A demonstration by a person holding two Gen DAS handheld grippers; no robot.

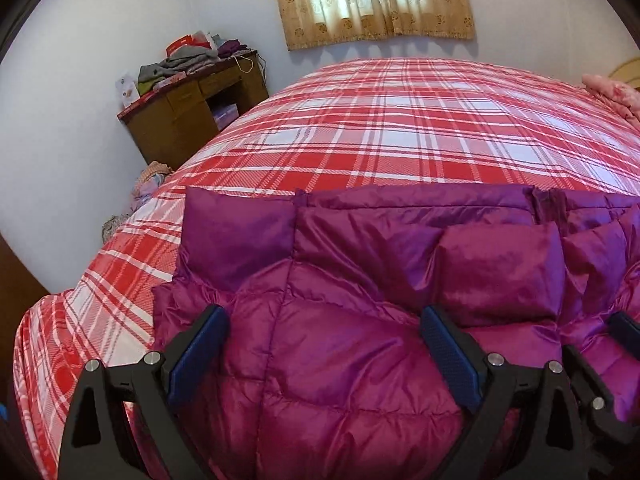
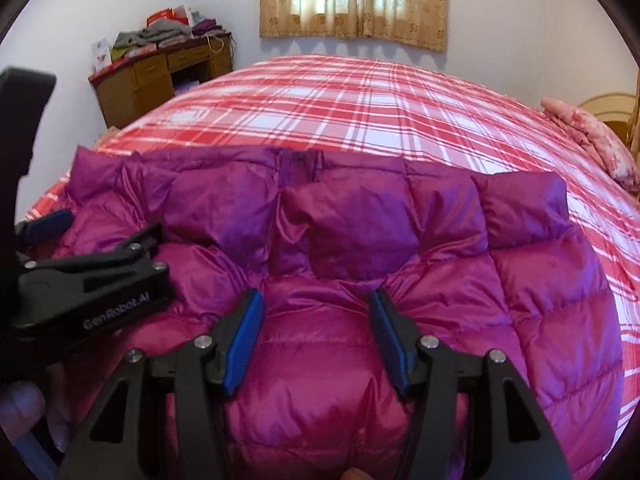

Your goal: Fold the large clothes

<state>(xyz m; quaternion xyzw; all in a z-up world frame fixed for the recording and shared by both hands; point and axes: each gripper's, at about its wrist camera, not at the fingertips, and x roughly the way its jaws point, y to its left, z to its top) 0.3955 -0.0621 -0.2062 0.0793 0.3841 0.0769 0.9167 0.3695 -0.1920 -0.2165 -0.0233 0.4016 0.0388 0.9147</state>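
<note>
A magenta quilted down jacket point(image 1: 344, 360) lies spread on the red-and-white plaid bed point(image 1: 400, 120), its darker purple sleeves folded across its far part. My left gripper point(image 1: 326, 344) stands wide open low over the jacket's left half, and the padding shows between its blue pads untouched. In the right wrist view the jacket point(image 2: 520, 300) fills the near bed. My right gripper point(image 2: 316, 336) is open over the middle, with a puffed panel bulging between the pads. The left gripper point(image 2: 108, 226) shows at the left, also open. One of the right gripper's fingers point(image 1: 624, 332) shows at the frame's right edge.
A wooden desk point(image 2: 160, 68) piled with clothes stands in the far left corner by the wall. A patterned curtain point(image 2: 352, 4) hangs behind the bed. A pink folded quilt point(image 2: 592, 136) lies at the bed's right edge. A person's hand point(image 2: 24, 408) holds the left gripper.
</note>
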